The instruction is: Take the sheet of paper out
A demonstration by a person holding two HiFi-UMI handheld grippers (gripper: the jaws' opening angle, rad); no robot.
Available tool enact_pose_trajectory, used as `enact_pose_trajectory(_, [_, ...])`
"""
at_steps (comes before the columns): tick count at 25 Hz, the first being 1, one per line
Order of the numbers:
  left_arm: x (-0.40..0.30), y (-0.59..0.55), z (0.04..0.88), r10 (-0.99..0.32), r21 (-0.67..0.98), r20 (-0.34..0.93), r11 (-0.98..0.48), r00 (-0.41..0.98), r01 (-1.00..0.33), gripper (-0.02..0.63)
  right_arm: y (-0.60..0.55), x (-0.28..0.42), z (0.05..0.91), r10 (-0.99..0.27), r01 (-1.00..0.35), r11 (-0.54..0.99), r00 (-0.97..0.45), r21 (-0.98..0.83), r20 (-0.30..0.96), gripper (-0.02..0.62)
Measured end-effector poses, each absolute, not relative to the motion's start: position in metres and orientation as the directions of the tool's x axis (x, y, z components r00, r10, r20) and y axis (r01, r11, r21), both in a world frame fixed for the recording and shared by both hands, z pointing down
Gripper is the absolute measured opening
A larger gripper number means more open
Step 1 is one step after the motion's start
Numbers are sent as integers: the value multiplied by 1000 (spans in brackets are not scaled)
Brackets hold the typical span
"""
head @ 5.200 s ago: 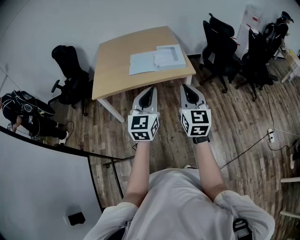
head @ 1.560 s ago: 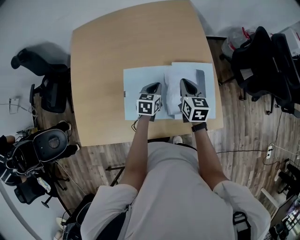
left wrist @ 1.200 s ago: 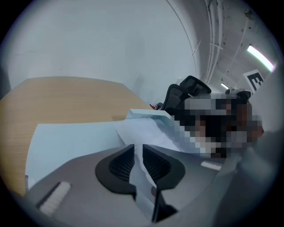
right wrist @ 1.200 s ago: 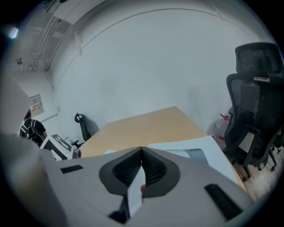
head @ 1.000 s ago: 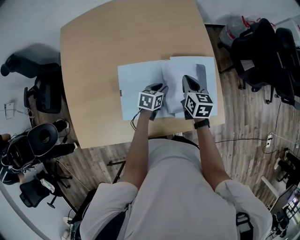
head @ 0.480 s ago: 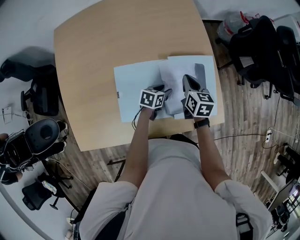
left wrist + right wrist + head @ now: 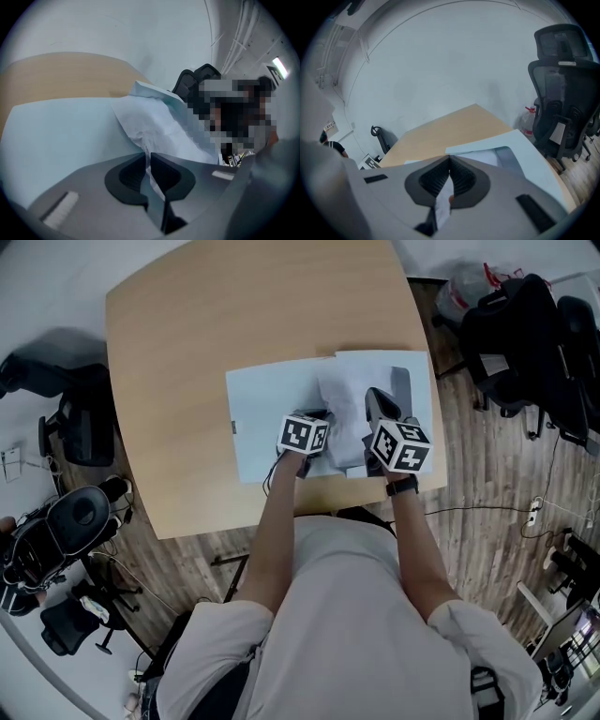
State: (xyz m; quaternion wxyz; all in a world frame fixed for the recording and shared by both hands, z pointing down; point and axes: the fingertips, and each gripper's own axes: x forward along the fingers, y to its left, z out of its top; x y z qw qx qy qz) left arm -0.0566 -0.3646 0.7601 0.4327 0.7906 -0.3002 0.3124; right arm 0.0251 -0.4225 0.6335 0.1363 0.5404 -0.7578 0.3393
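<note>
**Head view:** the folder (image 7: pixel 267 418) lies open at the near edge of the table (image 7: pixel 187 352). The sheet (image 7: pixel 342 418) is white and rumpled, lying over the fold and into the folder's right half. The left gripper (image 7: pixel 317 415) is on the sheet's left part. The right gripper (image 7: pixel 375 396) is over the near right of the folder.

**Left gripper view:** the left gripper's jaws have just been closing and now pinch a ridge of the sheet (image 7: pixel 145 126) between the pads.

**Right gripper view:** the right gripper's jaws are clamped on a thin white edge (image 7: pixel 442 206). We can't tell whether it is the sheet or a folder flap.

**Doing the step well:**
- We'd draw with the left gripper low and slow, toward the near left, keeping the sheet flat. It is already creased, so a jerk risks a tear.
- If the right gripper has the folder, it should hold it down. If it has the sheet, both grippers should move together.

**Against earlier frames:**
- About 5 s ago we stood well off the table with both grippers in the air.
- Half a second ago the left gripper's jaws were wide over the sheet. Now they grip it, and the sheet looks more bunched.
</note>
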Motion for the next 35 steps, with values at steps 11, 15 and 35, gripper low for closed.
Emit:
enact_pose_trajectory(11, [-82,-371,757,-248,463,771,-415,587,-783,19,-430,18,634,-724,-902,192,-396,-386,565,12])
enact_pose_trajectory(15, [-94,-374,753,-265,447,778,-406,571,-797,18,-433,11,633,-722,-894,203,-412,-399,556,12])
enact_pose_trajectory(35, [-153,-366,702,-428,363,764,-334,483,-870,17,-421,-7,590,-746,-865,291,-473,-409,469,12])
